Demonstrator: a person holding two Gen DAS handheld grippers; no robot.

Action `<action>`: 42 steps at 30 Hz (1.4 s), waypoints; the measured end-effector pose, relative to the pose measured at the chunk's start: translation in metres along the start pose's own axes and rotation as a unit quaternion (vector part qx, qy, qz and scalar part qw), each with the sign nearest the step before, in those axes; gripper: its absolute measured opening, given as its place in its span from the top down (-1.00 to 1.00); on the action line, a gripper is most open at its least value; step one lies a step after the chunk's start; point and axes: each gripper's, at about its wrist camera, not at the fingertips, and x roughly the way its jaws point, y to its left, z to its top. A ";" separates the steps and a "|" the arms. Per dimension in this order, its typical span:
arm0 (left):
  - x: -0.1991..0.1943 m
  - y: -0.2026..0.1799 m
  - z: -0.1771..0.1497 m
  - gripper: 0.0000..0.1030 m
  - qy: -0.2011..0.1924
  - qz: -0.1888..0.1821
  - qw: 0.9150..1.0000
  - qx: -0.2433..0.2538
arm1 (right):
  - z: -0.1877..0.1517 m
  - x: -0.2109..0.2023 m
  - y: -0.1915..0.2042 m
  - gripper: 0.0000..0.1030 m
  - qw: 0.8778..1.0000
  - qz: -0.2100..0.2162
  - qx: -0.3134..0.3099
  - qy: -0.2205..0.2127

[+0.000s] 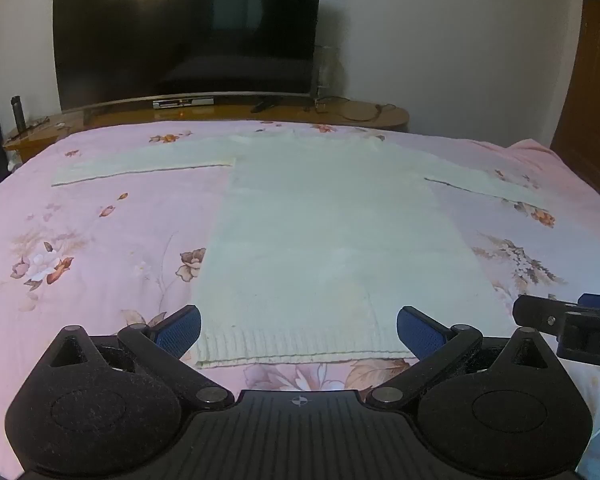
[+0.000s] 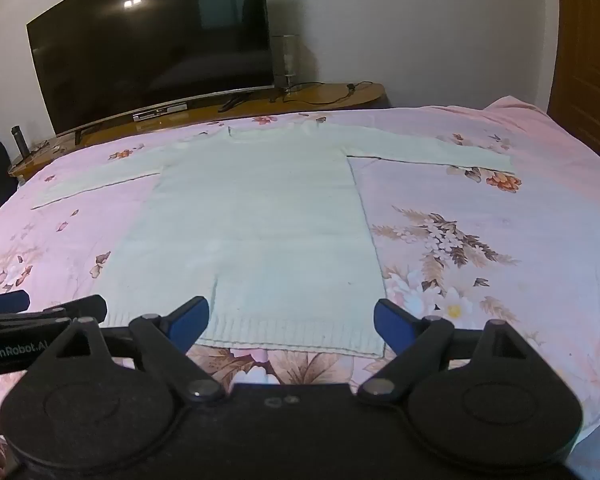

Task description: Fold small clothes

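Pale-green sweater (image 1: 324, 240) flat on pink floral bedspread (image 1: 100, 240) — my left gripper (image 1: 299, 330) and right gripper (image 2: 291, 324) angled downward above its hem, jaws spread wide, holding nothing.

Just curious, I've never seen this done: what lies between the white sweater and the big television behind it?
In both views, a strip of pink flowered bedspread beyond the sweater, then the wooden stand under the television.

Both wrist views look forward and down from the bed's (image 1: 100, 220) near edge, sharing the spread sweater (image 1: 320, 240) and television (image 1: 188, 32).
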 end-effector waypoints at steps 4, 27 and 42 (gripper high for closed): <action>0.003 0.001 0.001 -1.00 0.001 0.000 1.000 0.000 | 0.000 0.000 0.000 -0.74 1.000 0.001 0.001 0.000; 0.001 -0.004 0.002 -1.00 -0.005 -0.001 1.000 0.004 | 0.002 0.001 0.001 -0.74 1.000 -0.001 0.005 0.000; 0.001 -0.005 0.005 -1.00 -0.007 0.001 1.000 0.006 | 0.003 0.002 -0.002 -0.74 1.000 -0.001 0.008 -0.001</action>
